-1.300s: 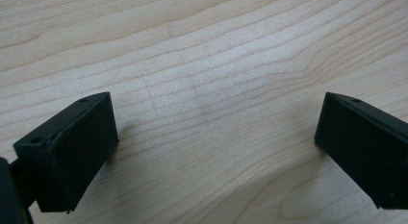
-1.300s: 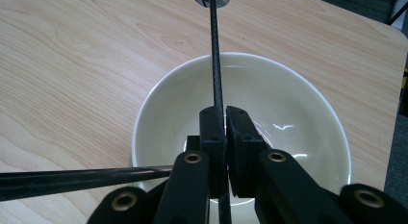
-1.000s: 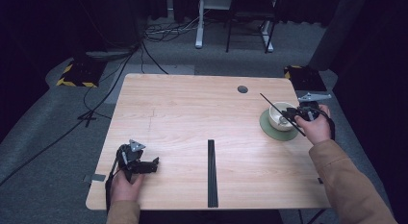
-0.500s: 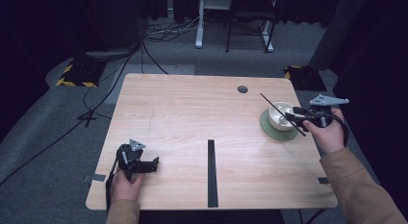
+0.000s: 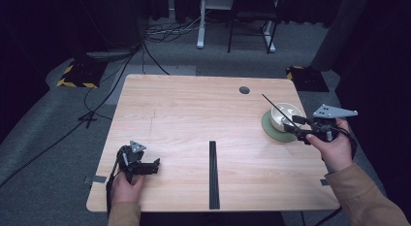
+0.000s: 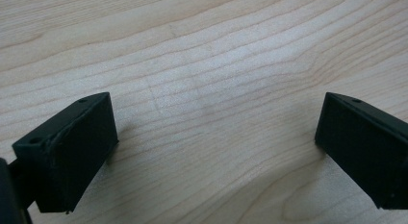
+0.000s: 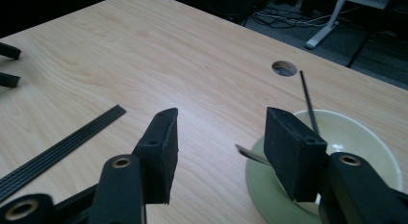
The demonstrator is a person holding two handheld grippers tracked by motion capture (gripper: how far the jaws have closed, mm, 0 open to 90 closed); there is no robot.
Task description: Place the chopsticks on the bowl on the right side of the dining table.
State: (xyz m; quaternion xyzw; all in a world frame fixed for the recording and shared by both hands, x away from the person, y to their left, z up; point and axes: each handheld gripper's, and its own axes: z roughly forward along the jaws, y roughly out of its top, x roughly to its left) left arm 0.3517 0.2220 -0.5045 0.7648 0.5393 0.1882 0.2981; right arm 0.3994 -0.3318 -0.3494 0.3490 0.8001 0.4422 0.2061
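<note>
A pale bowl (image 5: 287, 111) stands on a green plate (image 5: 268, 128) at the table's right side. A thin black stick (image 5: 273, 104) leans in the bowl and points up and away to the left. In the right gripper view the bowl (image 7: 353, 137), the plate (image 7: 267, 188) and the stick (image 7: 308, 101) lie just ahead on the right. My right gripper (image 5: 293, 125) hovers at the bowl's near right. Its jaws have just been opening, with nothing between them (image 7: 226, 154). My left gripper (image 5: 154, 165) rests open at the near left, over bare wood (image 6: 211, 152).
A long black strip (image 5: 212, 175) lies along the middle of the near table edge, also seen in the right gripper view (image 7: 62, 147). A round cable hole (image 5: 244, 90) sits at the far side. A grey flat tip (image 7: 250, 154) pokes out over the plate's rim.
My right gripper has pulled back from the bowl towards the right and risen, and its jaws have spread. The stick stays leaning in the bowl. The left gripper has kept still.
</note>
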